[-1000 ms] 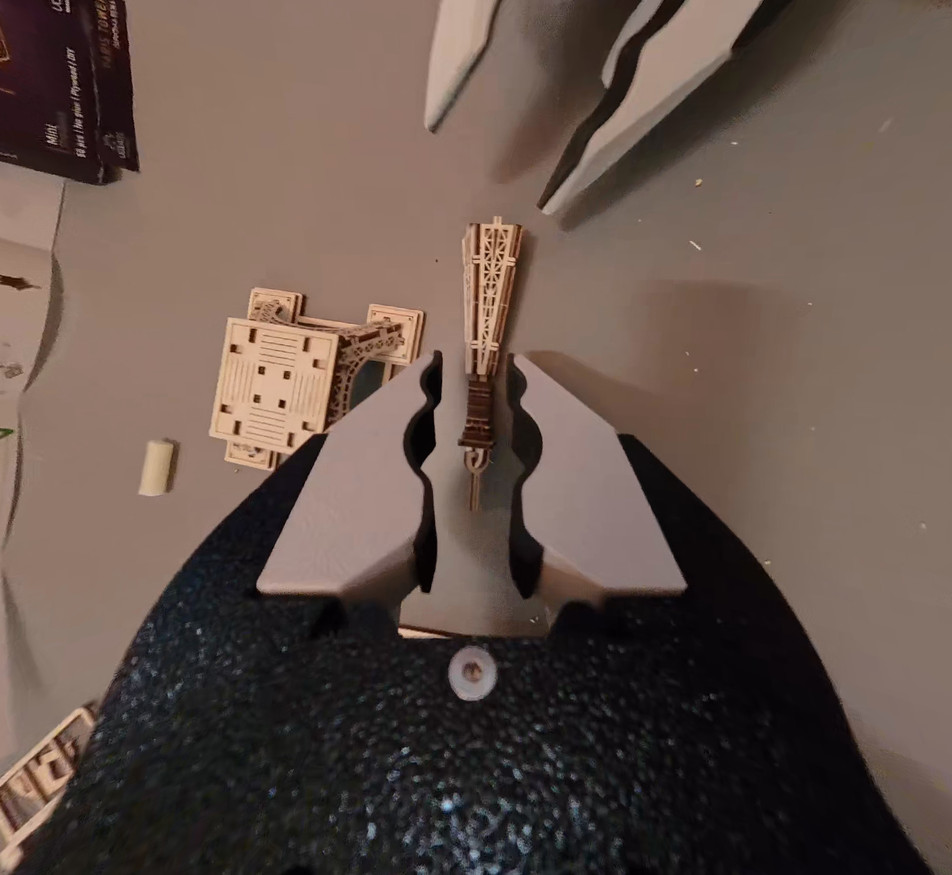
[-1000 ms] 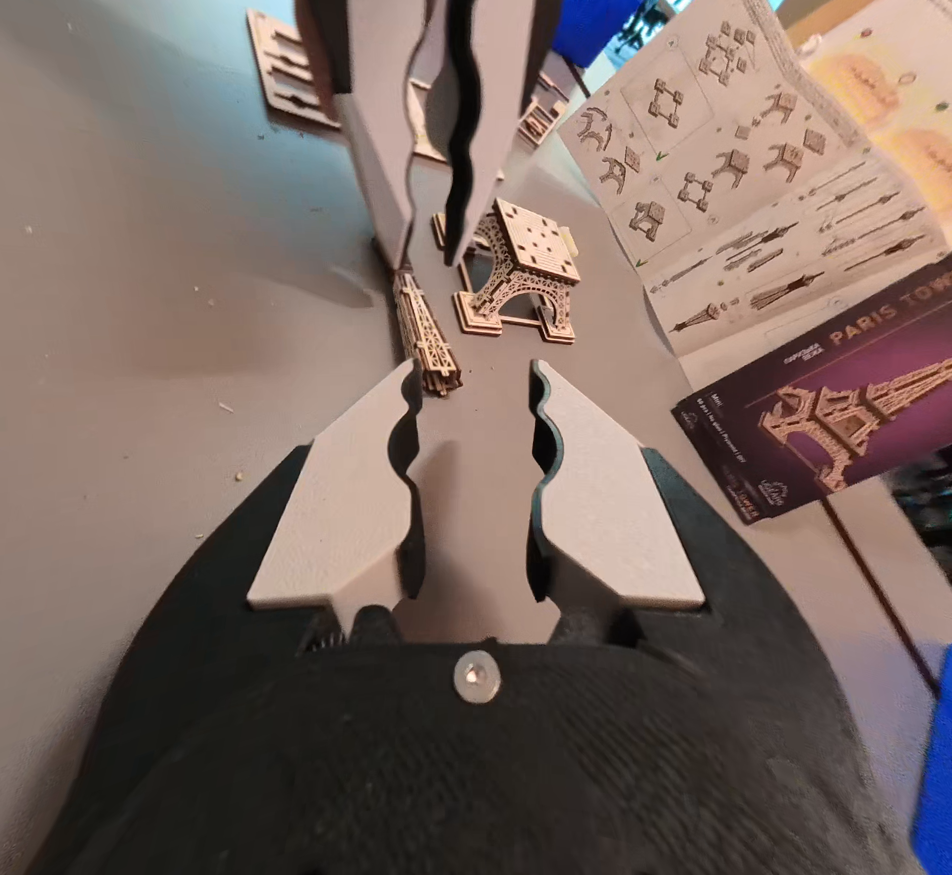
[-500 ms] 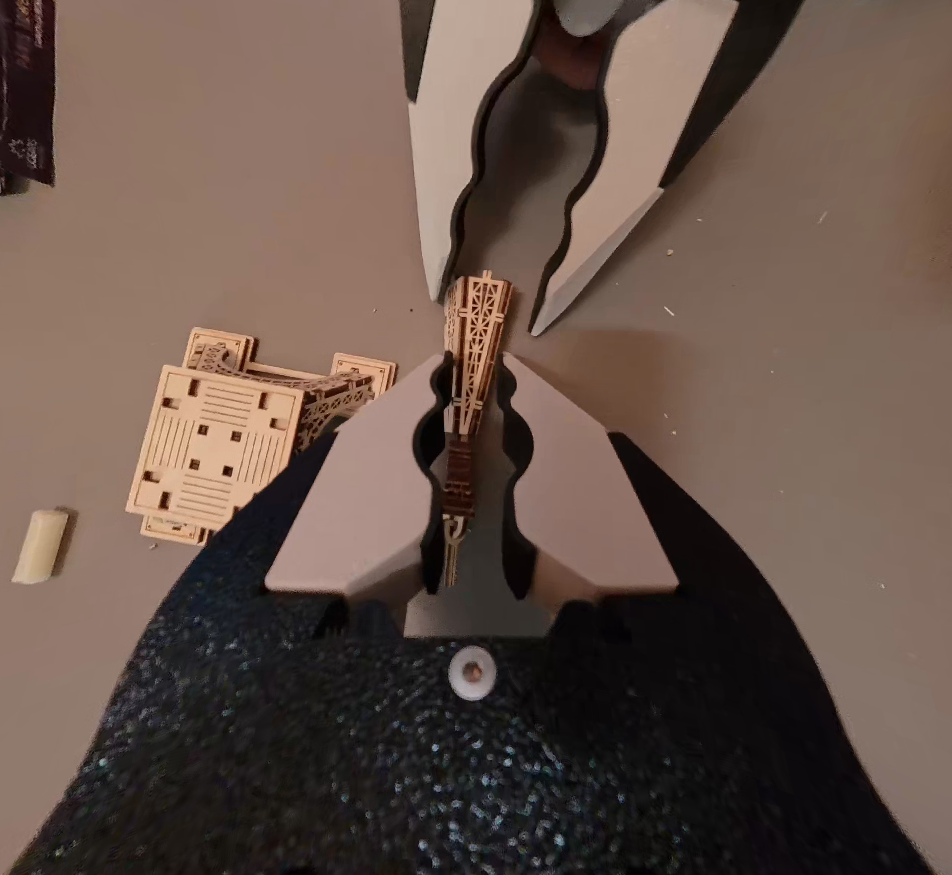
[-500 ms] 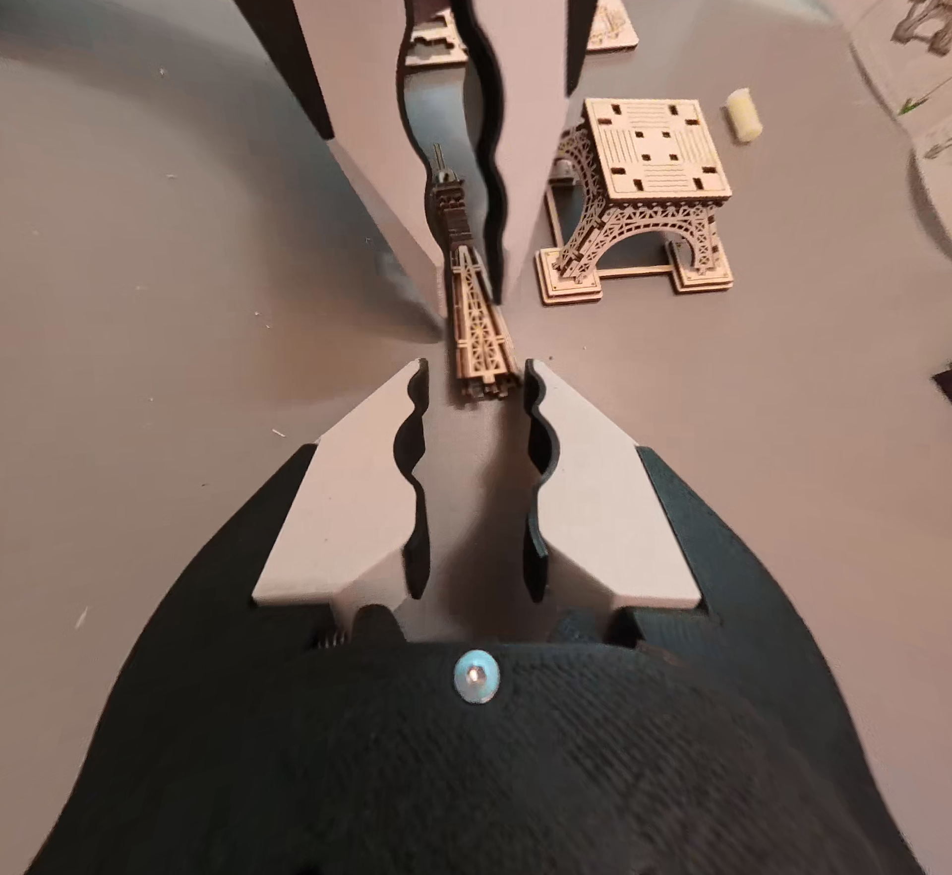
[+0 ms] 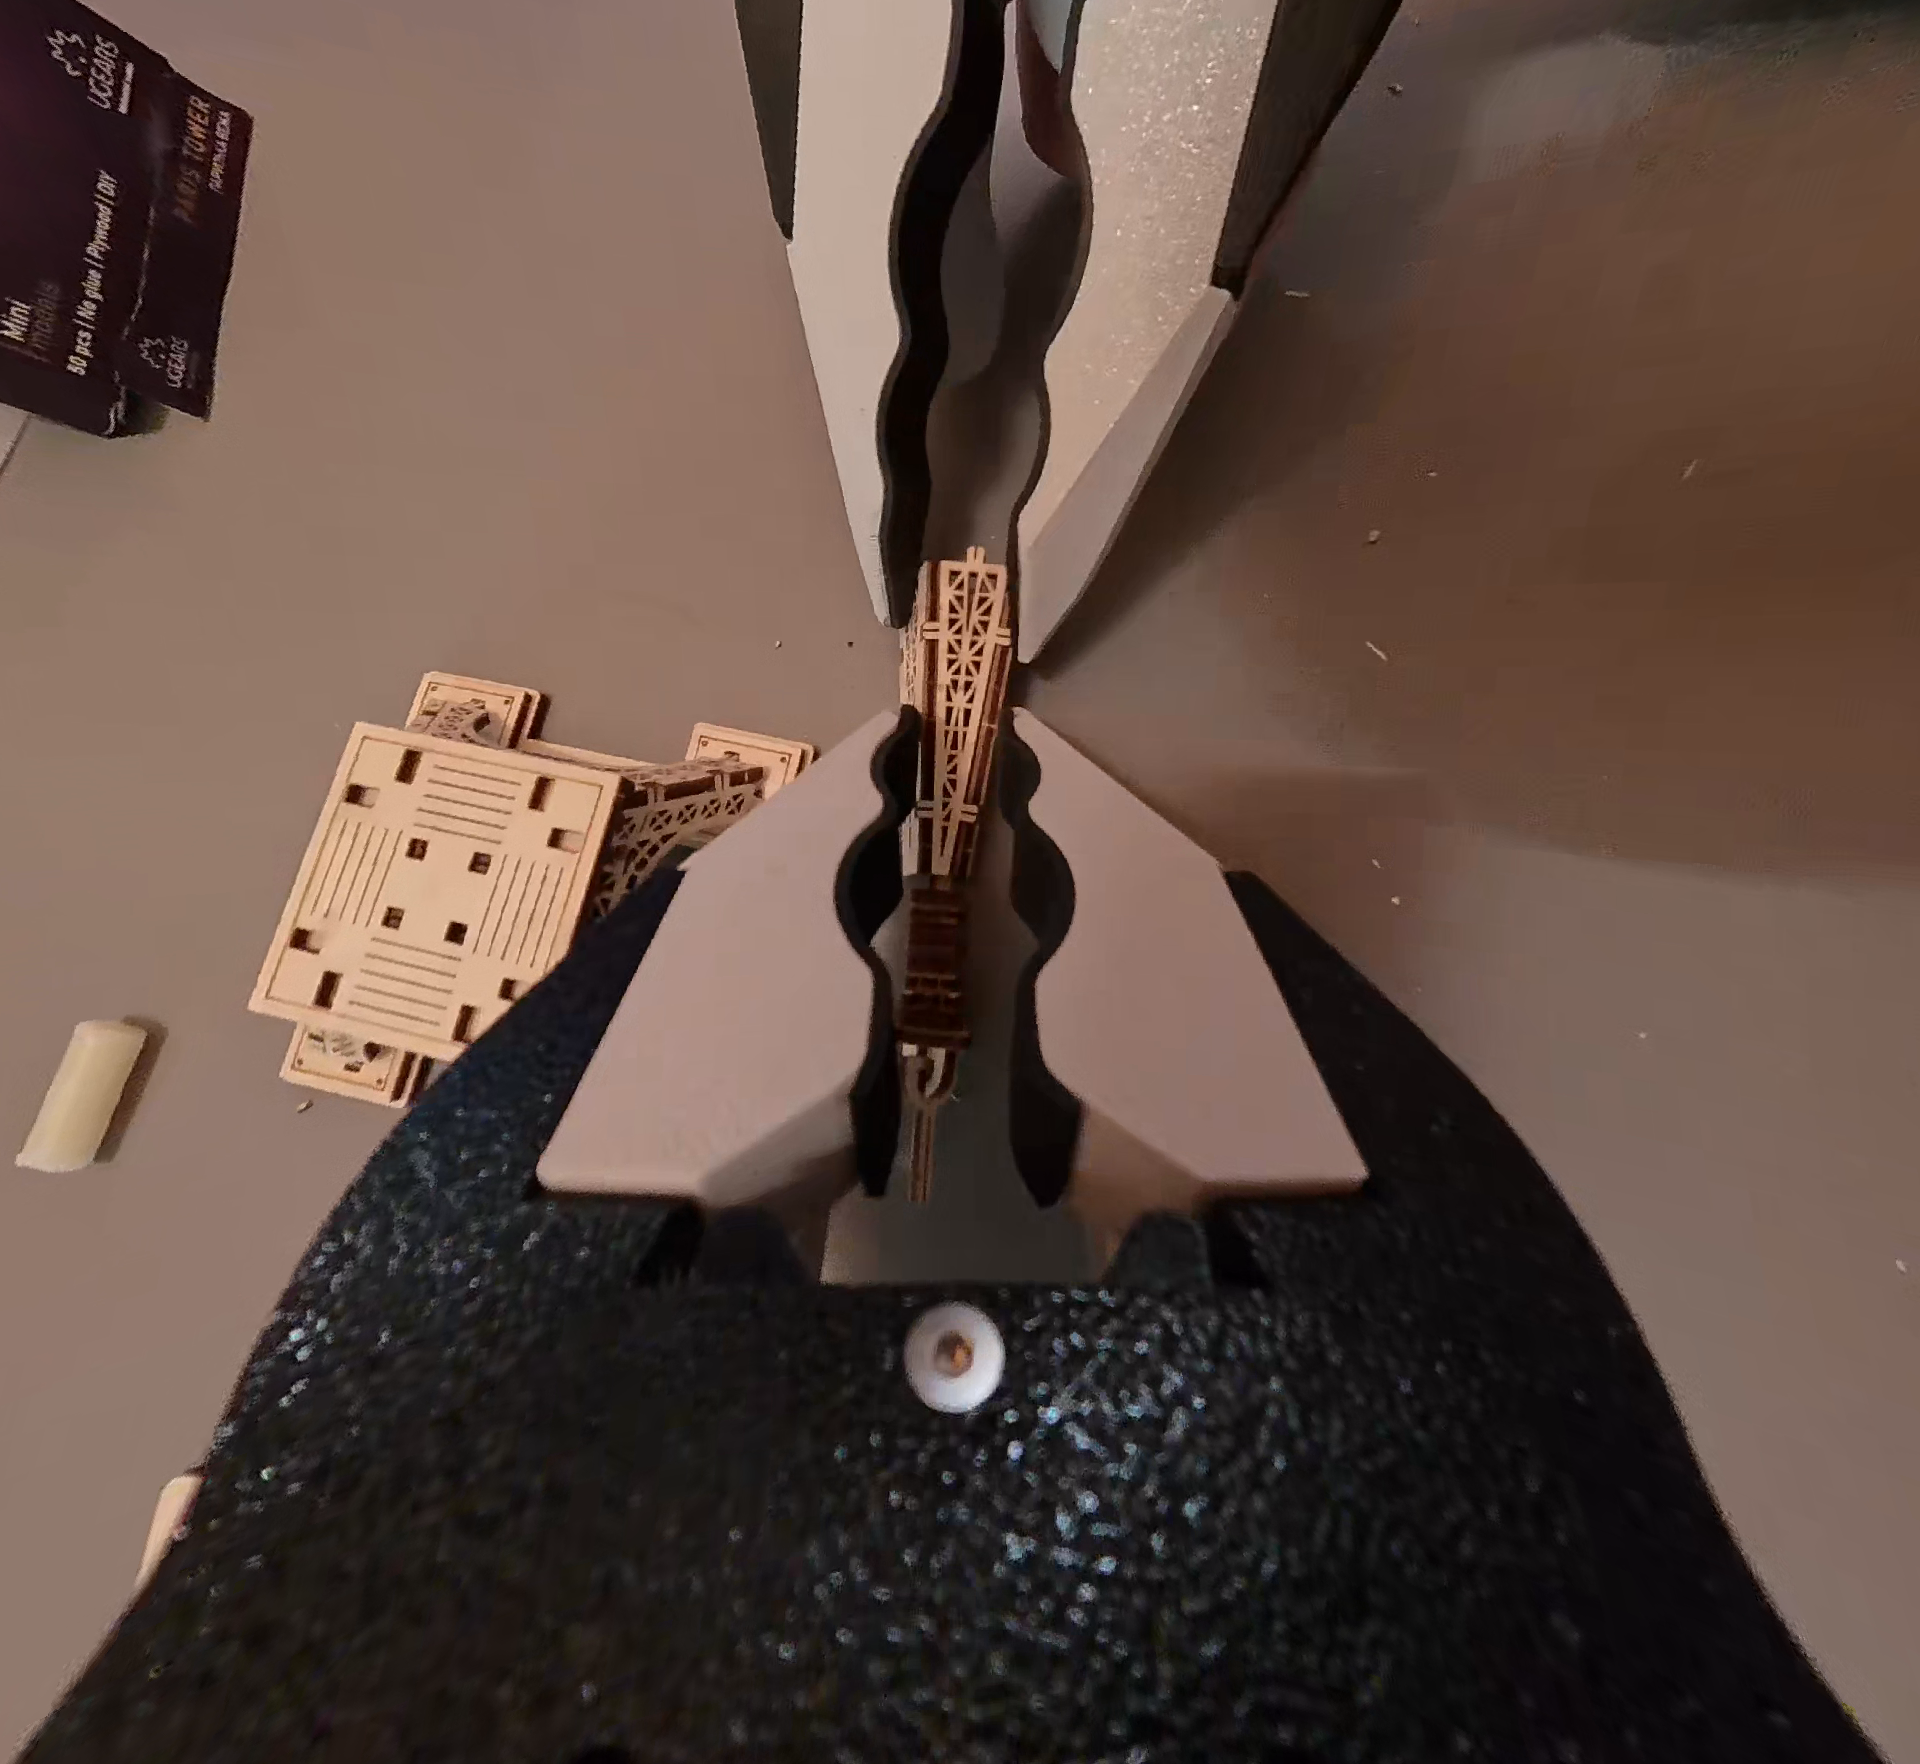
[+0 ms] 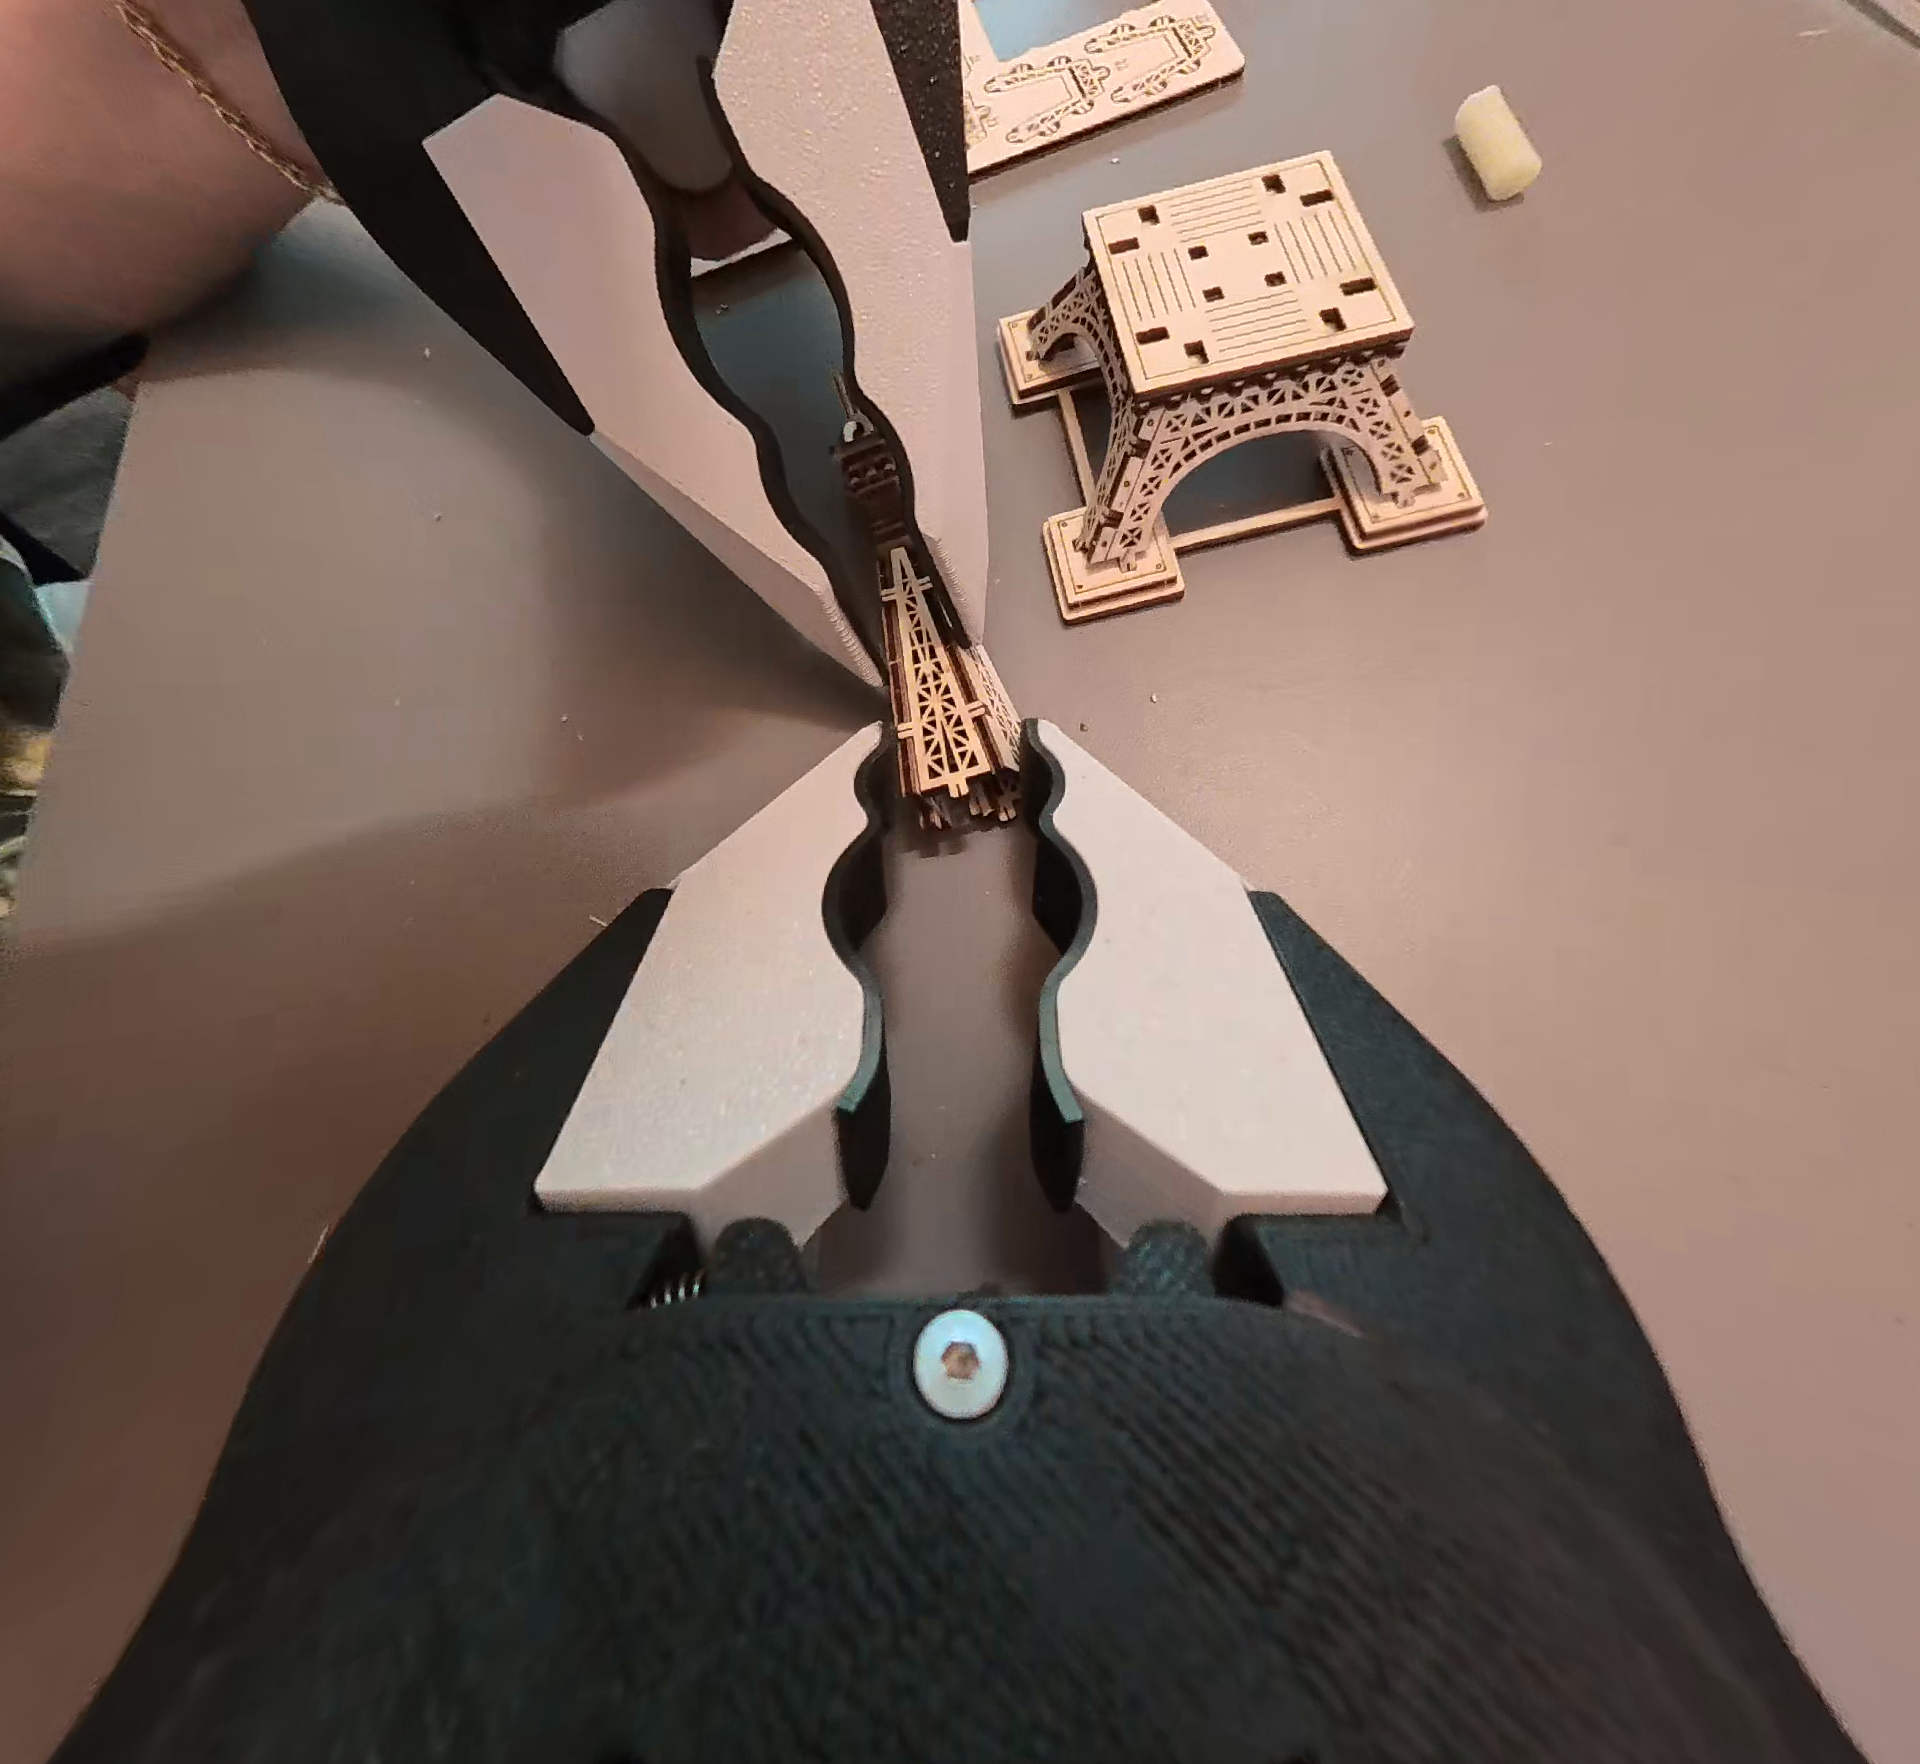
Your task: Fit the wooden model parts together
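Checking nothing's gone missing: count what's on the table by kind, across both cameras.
Wooden tower spire: 1
Wooden tower base: 1
Wooden part sheets: 1
Small cream cylinders: 1
Dark kit boxes: 1
Total: 5

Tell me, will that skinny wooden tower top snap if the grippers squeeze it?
The tower top looks like thin lattice cut full of holes, so it is probably light and could crack under a hard squeeze. Its tip narrows to a sliver, likely the weakest part. It lies flat on the table, so it probably won't roll.
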Action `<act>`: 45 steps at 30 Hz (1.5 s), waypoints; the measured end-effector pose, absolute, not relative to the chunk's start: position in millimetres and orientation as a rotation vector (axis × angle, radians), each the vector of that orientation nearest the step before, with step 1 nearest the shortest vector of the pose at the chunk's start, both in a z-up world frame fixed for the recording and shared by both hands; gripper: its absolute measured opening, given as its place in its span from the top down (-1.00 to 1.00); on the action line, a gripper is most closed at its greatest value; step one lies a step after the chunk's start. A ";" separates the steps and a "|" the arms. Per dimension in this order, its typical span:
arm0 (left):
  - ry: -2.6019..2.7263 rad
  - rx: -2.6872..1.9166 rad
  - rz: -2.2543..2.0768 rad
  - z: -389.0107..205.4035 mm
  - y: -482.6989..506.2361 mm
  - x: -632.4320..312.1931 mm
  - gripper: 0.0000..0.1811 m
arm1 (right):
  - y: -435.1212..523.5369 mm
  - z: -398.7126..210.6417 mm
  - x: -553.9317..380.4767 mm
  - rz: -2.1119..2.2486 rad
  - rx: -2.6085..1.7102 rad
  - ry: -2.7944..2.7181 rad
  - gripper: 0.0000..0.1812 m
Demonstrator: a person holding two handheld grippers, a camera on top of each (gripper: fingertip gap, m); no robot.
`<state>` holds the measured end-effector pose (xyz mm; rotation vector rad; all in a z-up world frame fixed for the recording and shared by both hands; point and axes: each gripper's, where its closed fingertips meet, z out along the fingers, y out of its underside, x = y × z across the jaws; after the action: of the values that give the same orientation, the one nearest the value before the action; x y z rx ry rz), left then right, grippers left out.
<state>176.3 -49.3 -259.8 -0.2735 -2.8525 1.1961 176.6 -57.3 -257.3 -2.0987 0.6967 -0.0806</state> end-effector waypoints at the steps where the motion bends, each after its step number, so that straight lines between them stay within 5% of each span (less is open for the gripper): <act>1: -2.850 -0.269 1.196 -259.9 -49.4 176.5 0.86 | -57.5 -257.3 176.6 -0.065 -2.094 0.702 0.76; 17: -2.994 -0.387 1.168 -269.0 -47.0 182.0 0.84 | -58.2 -259.8 177.5 -0.136 -2.128 0.691 0.75; 29: -3.417 -1.371 1.610 -244.0 -35.6 172.4 0.84 | -50.6 -251.9 161.4 -0.394 -2.168 0.461 0.44; 40: -3.384 -2.295 1.628 -231.9 -37.5 158.0 0.83 | -42.7 -242.1 151.5 -0.498 -2.122 0.376 0.56; 41: -3.366 -2.333 1.642 -231.1 -38.0 156.4 0.83 | -42.2 -244.9 151.3 -0.508 -2.142 0.368 0.71; 45: -3.360 -2.239 1.670 -235.2 -34.3 155.0 0.79 | -38.8 -250.0 146.5 -0.527 -2.179 0.319 0.74</act>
<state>155.0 -34.3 -235.2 -2.2388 -3.3600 1.6702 146.5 -38.8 -250.0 -2.1795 0.3187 -0.5275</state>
